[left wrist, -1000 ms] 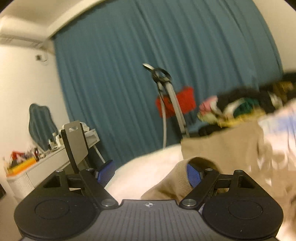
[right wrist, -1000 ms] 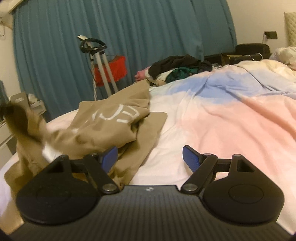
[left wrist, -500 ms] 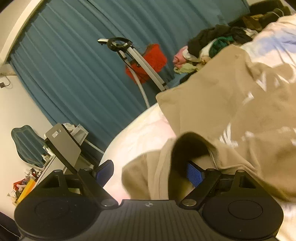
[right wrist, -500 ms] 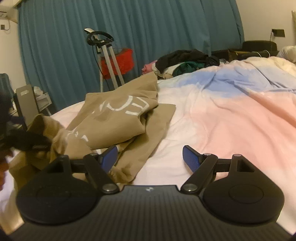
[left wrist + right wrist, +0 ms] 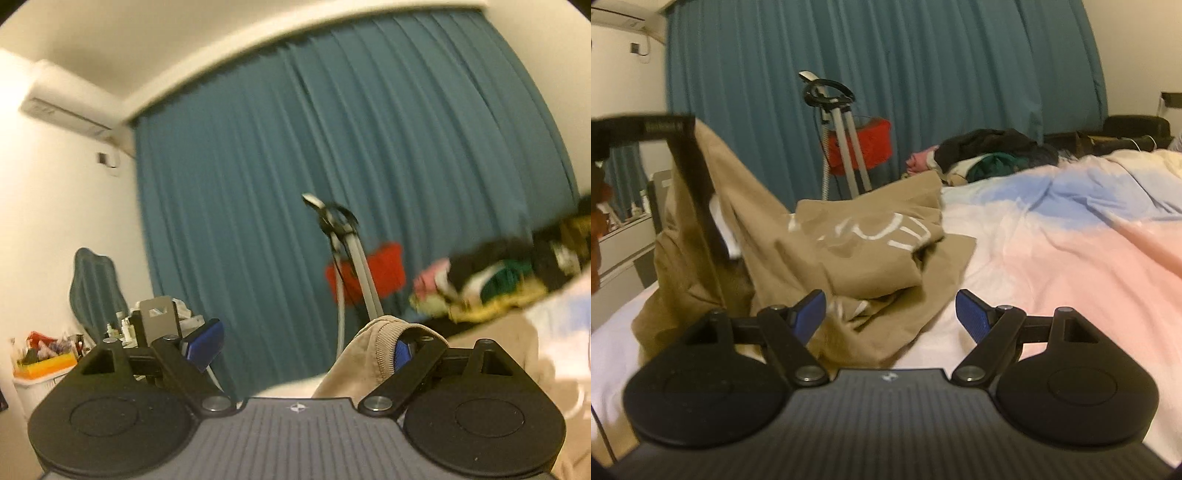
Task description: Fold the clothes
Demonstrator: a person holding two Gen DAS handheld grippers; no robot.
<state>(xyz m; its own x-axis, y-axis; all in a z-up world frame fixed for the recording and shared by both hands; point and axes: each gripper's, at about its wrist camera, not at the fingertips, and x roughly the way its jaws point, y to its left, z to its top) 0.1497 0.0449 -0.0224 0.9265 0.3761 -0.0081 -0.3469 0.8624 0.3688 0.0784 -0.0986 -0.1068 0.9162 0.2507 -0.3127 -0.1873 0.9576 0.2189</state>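
A tan sweatshirt (image 5: 849, 254) with white lettering lies crumpled on the bed, its left part lifted into the air. In the left wrist view its ribbed cuff (image 5: 373, 350) hangs over the right blue finger pad (image 5: 402, 355). My left gripper (image 5: 303, 349) has its jaws wide apart, and the cloth hangs hooked on the one finger. The left gripper also shows at the far left of the right wrist view (image 5: 679, 162), raised with the cloth draped from it. My right gripper (image 5: 890, 314) is open and empty, low over the sweatshirt's near edge.
The bed has a pink, blue and white duvet (image 5: 1071, 236). A heap of dark and coloured clothes (image 5: 990, 151) lies at its far side. A garment steamer stand (image 5: 834, 133) with a red basket stands before teal curtains. A cluttered desk (image 5: 55, 362) is at left.
My left gripper has lifted and tilted up, raising the sweatshirt cuff off the bed; the view swung from the bed to the curtain. My right gripper has barely moved.
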